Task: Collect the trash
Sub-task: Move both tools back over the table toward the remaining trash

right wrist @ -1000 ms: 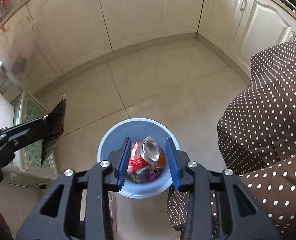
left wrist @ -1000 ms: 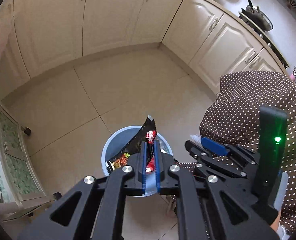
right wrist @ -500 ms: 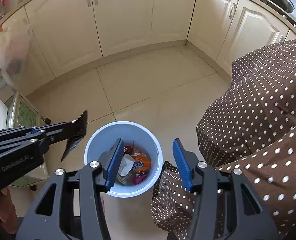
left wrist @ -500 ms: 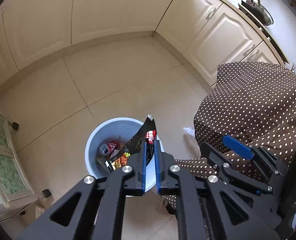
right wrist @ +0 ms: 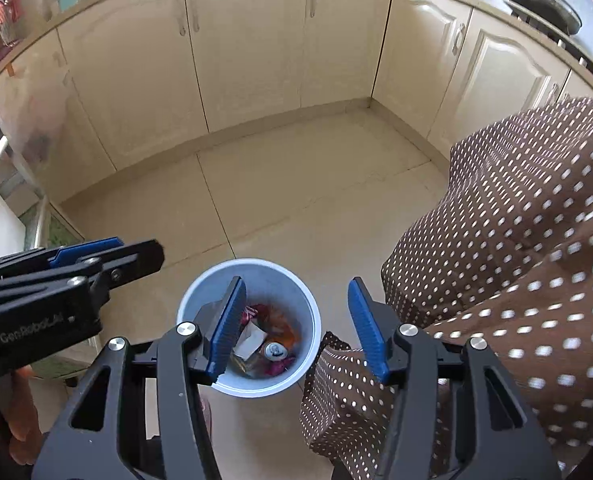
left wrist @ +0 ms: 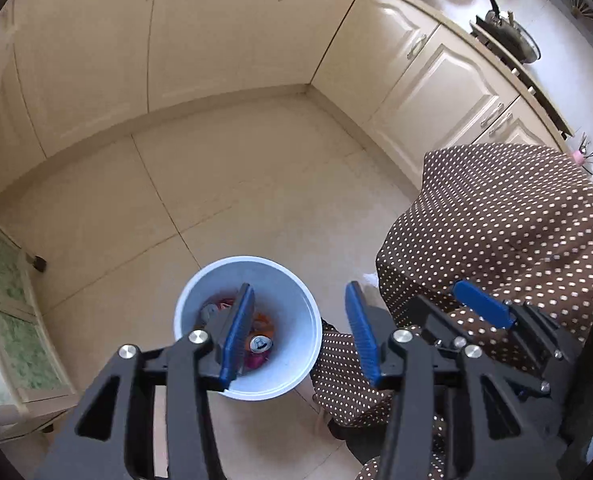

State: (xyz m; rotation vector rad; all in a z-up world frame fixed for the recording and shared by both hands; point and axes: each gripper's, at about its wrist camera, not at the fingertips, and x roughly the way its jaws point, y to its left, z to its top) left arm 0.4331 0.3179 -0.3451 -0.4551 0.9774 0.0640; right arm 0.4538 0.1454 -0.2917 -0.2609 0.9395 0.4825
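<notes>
Your left gripper [left wrist: 298, 328] hangs above the pale blue bin [left wrist: 302, 300], and its jaws have just been opening; nothing sits between the blue pads now. Your right gripper [right wrist: 296, 326] is released too, jaws well apart and holding nothing, over the same bin [right wrist: 310, 320]. In the right wrist view your left gripper [right wrist: 96, 256] reaches in from the left edge, level with the bin's far rim. The trash lies inside the bin: a soda can [right wrist: 275, 351] with its silver top showing, a white scrap of paper [right wrist: 250, 342] just beside it, and red and orange wrappers [right wrist: 280, 326] against the far wall. The bin stands on the tiled floor [right wrist: 296, 200], its right rim just beside the hanging edge of a brown polka-dot cloth [right wrist: 516, 240].
</notes>
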